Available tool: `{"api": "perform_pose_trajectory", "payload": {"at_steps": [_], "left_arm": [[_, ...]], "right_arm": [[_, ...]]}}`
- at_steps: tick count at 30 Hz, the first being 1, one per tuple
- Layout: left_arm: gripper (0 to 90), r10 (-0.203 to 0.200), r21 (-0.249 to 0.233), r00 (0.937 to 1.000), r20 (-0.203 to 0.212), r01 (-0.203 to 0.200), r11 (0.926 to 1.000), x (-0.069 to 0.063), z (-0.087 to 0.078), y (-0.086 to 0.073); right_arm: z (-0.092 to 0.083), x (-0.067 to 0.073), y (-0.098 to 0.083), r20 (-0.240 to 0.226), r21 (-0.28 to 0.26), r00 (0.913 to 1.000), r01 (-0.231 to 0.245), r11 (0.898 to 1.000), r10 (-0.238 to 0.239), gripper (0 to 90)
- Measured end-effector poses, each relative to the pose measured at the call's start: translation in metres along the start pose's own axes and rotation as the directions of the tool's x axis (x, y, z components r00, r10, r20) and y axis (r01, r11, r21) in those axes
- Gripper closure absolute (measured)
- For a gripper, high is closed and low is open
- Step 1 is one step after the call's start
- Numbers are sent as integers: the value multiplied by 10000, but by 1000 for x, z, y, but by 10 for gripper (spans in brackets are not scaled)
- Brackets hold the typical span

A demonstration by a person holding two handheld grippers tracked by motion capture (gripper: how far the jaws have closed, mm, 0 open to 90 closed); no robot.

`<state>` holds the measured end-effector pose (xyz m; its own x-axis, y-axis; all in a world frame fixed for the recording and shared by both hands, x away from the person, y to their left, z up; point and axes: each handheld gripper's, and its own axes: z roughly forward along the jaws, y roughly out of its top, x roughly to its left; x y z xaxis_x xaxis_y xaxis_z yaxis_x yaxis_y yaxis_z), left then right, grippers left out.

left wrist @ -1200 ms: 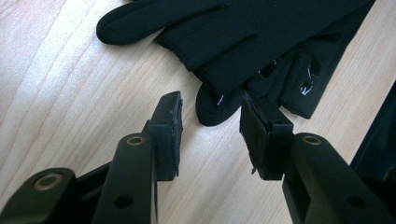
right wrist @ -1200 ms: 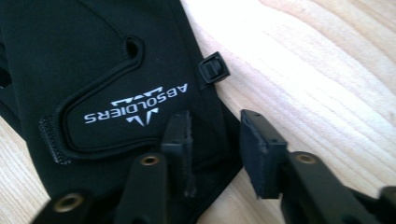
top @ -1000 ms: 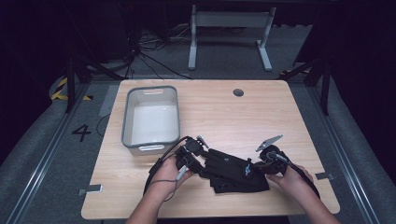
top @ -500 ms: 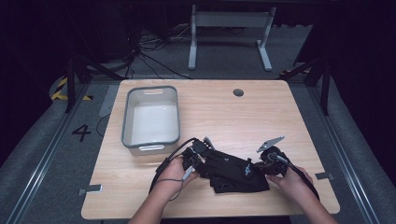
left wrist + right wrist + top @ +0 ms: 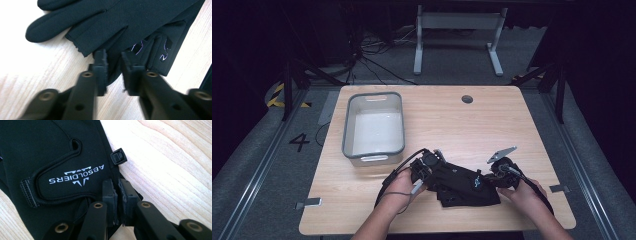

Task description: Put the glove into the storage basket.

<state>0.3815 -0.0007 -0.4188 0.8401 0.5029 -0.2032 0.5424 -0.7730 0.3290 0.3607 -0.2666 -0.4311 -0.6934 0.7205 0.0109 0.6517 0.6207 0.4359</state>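
Two black gloves (image 5: 464, 182) lay stacked near the front edge of the wooden counter (image 5: 512, 125), between the person's two hands, with a grey plastic tub (image 5: 374, 127) standing just behind and to the left of them. The left gripper (image 5: 428, 167) was held at the left end of the gloves; in the left gripper view its jaws had just been closing, and a fold of glove fabric (image 5: 113, 67) was seen between the pads, though a narrow gap remained and firm pressing could not be told for certain. The fingers of the gloves (image 5: 47, 27) pointed away to the upper left in that view. The right gripper (image 5: 498, 176) was held at the right end, and in the right gripper view its jaws were clenched on the cuff edge of a glove (image 5: 50, 157), just below a small black clip (image 5: 117, 156). A white "ABSOLDIERS" logo (image 5: 77, 177) was read upside down on the wrist strap.
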Motion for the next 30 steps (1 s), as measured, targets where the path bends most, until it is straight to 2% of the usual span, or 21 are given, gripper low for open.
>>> {"api": "perform_pose_trajectory", "payload": {"at_steps": [4,7,11,20,23,30], "left_arm": [[850,173,-97,9998,-121,-174,9998,-3,-3,0],[856,407,-231,9985,-362,-416,9989,-8,-8,1],[855,536,-438,9977,-422,-555,9975,-12,-14,0],[853,866,-753,9941,-656,-915,9930,-27,-30,-1],[852,1016,-750,9921,-730,-1071,9914,-32,-34,-1],[852,1303,-385,9887,-746,-1334,9903,-46,-36,0]], "right_arm": [[-1,1,0,82,9,9999,68,10000,-68,852],[-3,1,1,121,-1,9999,121,9999,-121,857],[-10,2,1,282,-153,9994,223,9996,-219,859],[-31,4,4,839,-898,9950,623,9940,-548,862],[-36,5,5,941,-1103,9939,685,9915,-582,863],[-44,7,5,1040,-1296,9918,882,9876,-749,863]]}}
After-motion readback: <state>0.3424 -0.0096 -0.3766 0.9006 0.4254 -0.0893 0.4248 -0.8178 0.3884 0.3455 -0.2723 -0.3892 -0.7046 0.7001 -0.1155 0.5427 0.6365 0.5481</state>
